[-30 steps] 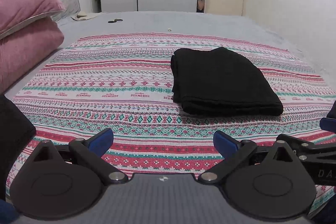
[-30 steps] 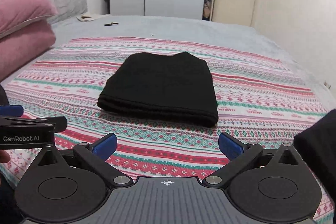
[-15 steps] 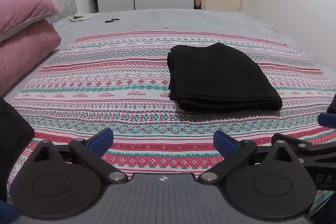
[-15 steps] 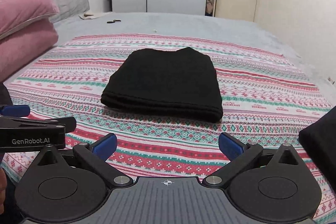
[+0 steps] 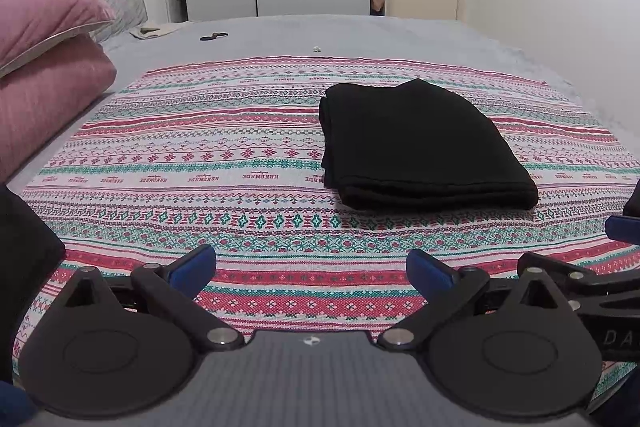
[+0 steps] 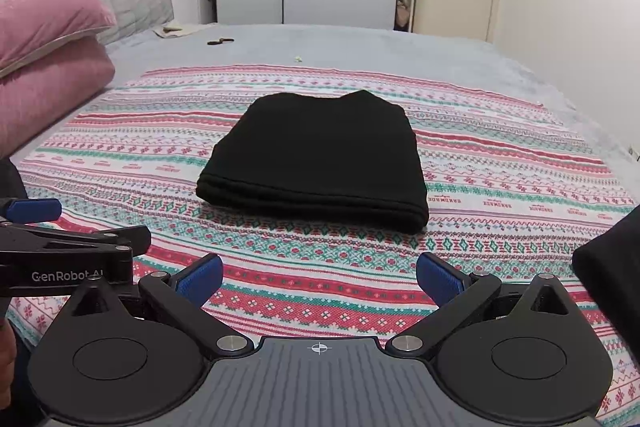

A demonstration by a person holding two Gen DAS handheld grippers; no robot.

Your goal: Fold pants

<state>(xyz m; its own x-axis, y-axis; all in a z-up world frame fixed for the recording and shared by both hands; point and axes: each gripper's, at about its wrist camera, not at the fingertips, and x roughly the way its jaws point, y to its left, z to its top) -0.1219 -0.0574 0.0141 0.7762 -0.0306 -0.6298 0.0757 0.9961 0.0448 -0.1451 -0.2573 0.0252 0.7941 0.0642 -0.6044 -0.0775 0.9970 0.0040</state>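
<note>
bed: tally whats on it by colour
black: 2, the folded pants and a small item far back
pink: 2 pillows, stacked
patterned red, green, white: 1 blanket
beige: 1 cloth near the headboard
total: 6

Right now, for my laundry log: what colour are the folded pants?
Plain black pants, seen best from the right wrist.
</note>
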